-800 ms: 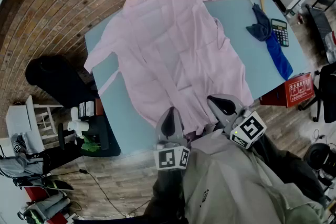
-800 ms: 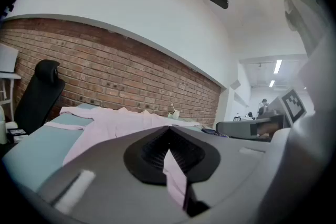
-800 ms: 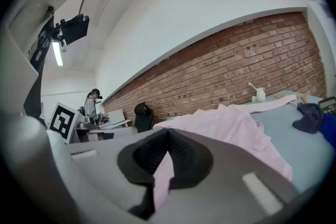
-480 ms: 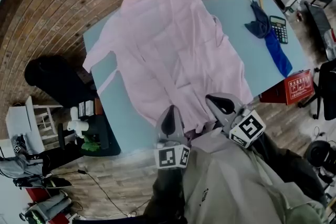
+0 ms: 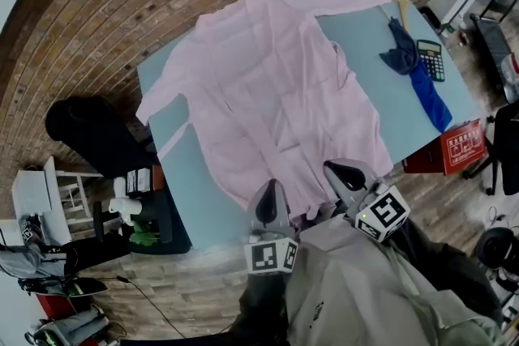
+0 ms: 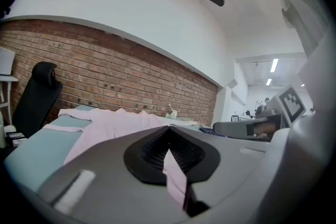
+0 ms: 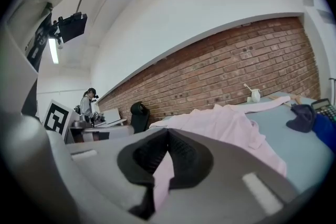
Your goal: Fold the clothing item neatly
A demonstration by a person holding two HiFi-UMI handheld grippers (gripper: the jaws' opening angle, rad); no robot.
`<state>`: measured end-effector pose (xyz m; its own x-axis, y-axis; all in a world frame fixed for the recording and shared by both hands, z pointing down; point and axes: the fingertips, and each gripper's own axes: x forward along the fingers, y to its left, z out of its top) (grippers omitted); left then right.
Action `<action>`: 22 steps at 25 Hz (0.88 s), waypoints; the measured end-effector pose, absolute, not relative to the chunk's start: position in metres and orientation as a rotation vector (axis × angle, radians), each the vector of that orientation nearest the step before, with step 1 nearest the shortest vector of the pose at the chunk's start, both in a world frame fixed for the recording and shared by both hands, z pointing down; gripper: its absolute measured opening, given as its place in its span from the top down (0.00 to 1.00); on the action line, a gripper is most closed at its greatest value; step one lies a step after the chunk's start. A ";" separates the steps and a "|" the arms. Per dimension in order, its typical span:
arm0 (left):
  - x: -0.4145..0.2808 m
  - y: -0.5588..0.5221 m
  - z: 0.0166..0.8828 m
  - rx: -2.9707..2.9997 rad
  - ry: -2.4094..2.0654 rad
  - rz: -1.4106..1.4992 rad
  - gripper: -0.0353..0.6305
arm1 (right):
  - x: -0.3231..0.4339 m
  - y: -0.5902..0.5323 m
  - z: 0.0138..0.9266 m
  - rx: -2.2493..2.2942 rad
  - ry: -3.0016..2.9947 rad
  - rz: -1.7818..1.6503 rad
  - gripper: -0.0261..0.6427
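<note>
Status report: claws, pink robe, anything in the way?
Left claw, right claw shut on pink robe hem. Robe spread on table. Blue cloth, calculator beside it, not blocking.

Head view overhead; gripper views, seemingly level, share the pink garment [image 5: 276,77]

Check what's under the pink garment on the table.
Only the light blue table shows around the pink garment, spread flat on it. Anything beneath the cloth is covered. Its near hem is pinched in the left gripper and right gripper.
</note>
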<state>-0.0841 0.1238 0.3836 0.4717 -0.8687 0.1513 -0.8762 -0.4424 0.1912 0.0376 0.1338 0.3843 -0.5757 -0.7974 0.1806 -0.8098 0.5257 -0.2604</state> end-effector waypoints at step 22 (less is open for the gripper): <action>-0.081 0.045 0.293 2.697 -1.367 0.059 0.94 | 0.111 0.065 0.259 1.703 -2.511 0.108 0.96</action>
<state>-0.0806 0.0451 0.2927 0.5920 -0.8012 0.0875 -0.8057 -0.5858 0.0872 0.1106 0.0649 0.2595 -0.3672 -0.9214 0.1270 -0.9289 0.3702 0.0004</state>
